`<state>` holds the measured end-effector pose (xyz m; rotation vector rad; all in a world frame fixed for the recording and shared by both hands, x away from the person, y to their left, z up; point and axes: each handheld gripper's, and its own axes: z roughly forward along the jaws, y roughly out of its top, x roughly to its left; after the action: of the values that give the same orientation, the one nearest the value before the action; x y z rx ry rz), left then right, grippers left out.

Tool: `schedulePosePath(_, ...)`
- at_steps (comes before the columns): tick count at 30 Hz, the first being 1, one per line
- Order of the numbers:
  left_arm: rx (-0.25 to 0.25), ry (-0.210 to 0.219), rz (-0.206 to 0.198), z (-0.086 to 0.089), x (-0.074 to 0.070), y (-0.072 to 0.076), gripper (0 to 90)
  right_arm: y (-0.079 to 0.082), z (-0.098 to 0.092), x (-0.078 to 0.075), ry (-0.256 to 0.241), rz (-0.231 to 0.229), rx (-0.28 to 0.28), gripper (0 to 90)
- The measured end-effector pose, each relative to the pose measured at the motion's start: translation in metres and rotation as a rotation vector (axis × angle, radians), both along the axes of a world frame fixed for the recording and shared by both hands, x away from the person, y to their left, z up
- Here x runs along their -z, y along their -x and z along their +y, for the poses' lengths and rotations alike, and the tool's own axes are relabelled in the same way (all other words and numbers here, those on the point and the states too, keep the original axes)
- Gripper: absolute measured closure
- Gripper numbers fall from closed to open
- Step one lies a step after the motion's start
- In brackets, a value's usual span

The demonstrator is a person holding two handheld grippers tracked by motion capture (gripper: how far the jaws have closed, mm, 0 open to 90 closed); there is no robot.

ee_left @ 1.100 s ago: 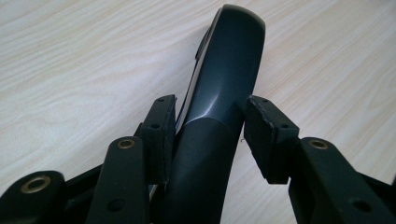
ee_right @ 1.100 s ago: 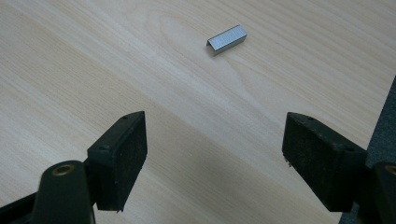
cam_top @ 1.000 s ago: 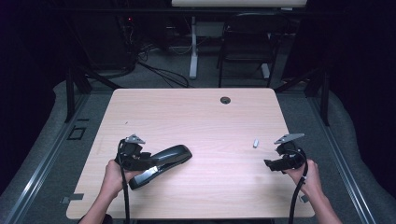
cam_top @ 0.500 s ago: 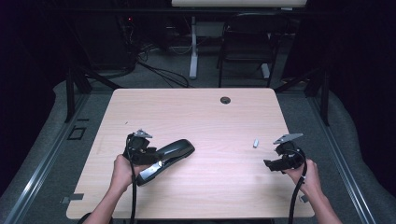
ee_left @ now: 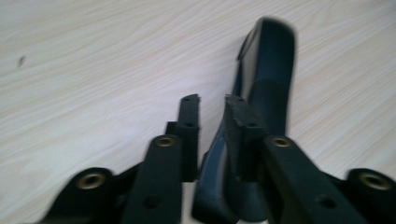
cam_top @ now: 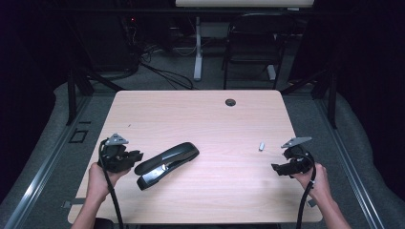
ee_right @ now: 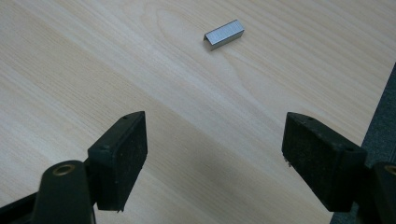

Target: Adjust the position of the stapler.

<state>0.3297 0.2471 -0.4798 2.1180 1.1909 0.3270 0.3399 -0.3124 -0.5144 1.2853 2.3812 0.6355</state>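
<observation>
A black stapler (cam_top: pixel 167 163) lies at an angle on the front left of the wooden table (cam_top: pixel 200 119). My left gripper (cam_top: pixel 139 155) sits at its rear end. In the left gripper view the jaws of my left gripper (ee_left: pixel 212 105) stand almost together with a narrow gap. The stapler (ee_left: pixel 273 70) runs on beyond and under them, and I cannot tell whether they pinch its edge. A small strip of staples (cam_top: pixel 261 145) lies at the right. My right gripper (cam_top: pixel 276 168) is held open just short of it, and the staples (ee_right: pixel 224 34) lie ahead of my right gripper (ee_right: pixel 214 126).
A round cable hole (cam_top: pixel 230 102) sits near the table's far edge. The table's right edge and grey floor (ee_right: pixel 385 116) lie close beside the right jaw. Desk legs, a chair and cables stand on the floor beyond the table.
My left gripper has drawn back to the left, from over the stapler's rear to its end. The stapler has turned and shifted slightly. The right gripper has stayed put.
</observation>
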Motion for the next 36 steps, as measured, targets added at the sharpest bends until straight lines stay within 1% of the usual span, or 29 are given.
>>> schedulePosePath(1,0.0,0.0,0.0,0.0,0.0,0.0,82.1,0.0,0.0,0.0,0.0,0.0,0.0,22.0)
schedulePosePath(2,0.023,-0.024,0.048,0.003,0.004,-0.003,83.0,0.0,0.0,0.0,0.006,0.0,-0.006,22.1)
schedulePosePath(3,0.024,-0.038,0.068,0.001,0.007,-0.004,84.1,-0.001,0.0,0.001,0.01,0.002,-0.008,22.1)
schedulePosePath(4,0.037,-0.048,0.088,0.0,0.009,-0.004,84.9,-0.001,0.0,0.001,0.013,0.006,-0.008,22.0)
schedulePosePath(7,0.047,-0.076,0.086,-0.005,0.009,-0.004,88.7,0.0,0.0,0.0,0.016,0.005,-0.007,22.1)
schedulePosePath(8,0.052,-0.063,0.089,-0.005,0.008,-0.003,88.9,0.0,0.0,0.0,0.015,0.005,-0.007,22.2)
schedulePosePath(10,0.046,-0.064,0.085,-0.006,0.009,-0.003,89.9,0.0,0.0,0.0,0.015,0.007,-0.006,22.1)
schedulePosePath(11,0.049,-0.062,0.095,-0.005,0.008,-0.003,89.9,0.0,0.0,0.0,0.014,0.006,-0.007,22.1)
schedulePosePath(13,0.049,-0.054,0.099,-0.005,0.009,-0.004,89.9,0.0,0.0,0.0,0.014,0.005,-0.008,22.2)
schedulePosePath(14,0.048,-0.044,0.103,-0.004,0.009,-0.004,89.9,0.0,0.0,0.0,0.014,0.004,-0.009,22.2)
schedulePosePath(15,0.056,-0.032,0.118,-0.003,0.009,-0.004,89.9,0.0,0.0,0.0,0.014,0.003,-0.008,22.2)
schedulePosePath(17,0.055,-0.027,0.119,-0.003,0.01,-0.004,90.0,0.0,0.0,0.0,0.015,0.004,-0.009,22.2)
schedulePosePath(19,0.07,-0.012,0.132,-0.003,0.01,-0.004,90.0,-0.001,0.0,0.001,0.015,0.002,-0.005,22.2)
schedulePosePath(21,0.075,-0.009,0.136,-0.003,0.01,-0.004,90.0,-0.001,0.0,0.001,0.02,0.005,-0.007,22.3)
schedulePosePath(22,0.088,0.0,0.143,-0.005,0.01,-0.004,90.0,-0.001,0.001,0.001,0.014,0.002,-0.006,22.3)
schedulePosePath(25,0.098,0.004,0.147,-0.007,0.011,-0.004,90.0,-0.001,0.001,0.002,0.019,0.006,-0.01,22.3)
schedulePosePath(26,0.112,0.011,0.155,-0.009,0.011,-0.004,89.9,-0.001,0.001,0.002,0.018,0.003,-0.007,22.3)
schedulePosePath(27,0.112,0.011,0.155,-0.009,0.011,-0.004,90.0,-0.001,0.001,0.002,0.018,0.003,-0.007,22.3)
schedulePosePath(28,0.121,0.02,0.159,-0.01,0.011,-0.004,90.0,-0.001,0.001,0.002,0.019,0.003,-0.007,22.3)
schedulePosePath(30,0.142,0.023,0.165,-0.014,0.012,-0.003,90.0,-0.001,0.001,0.002,0.028,0.006,-0.013,22.4)
schedulePosePath(35,0.154,0.022,0.168,-0.018,0.012,-0.003,90.0,-0.001,0.002,0.003,0.038,0.007,-0.012,22.2)
schedulePosePath(36,0.157,0.029,0.17,-0.019,0.013,-0.002,89.9,-0.001,0.003,0.003,0.039,0.006,-0.013,22.2)
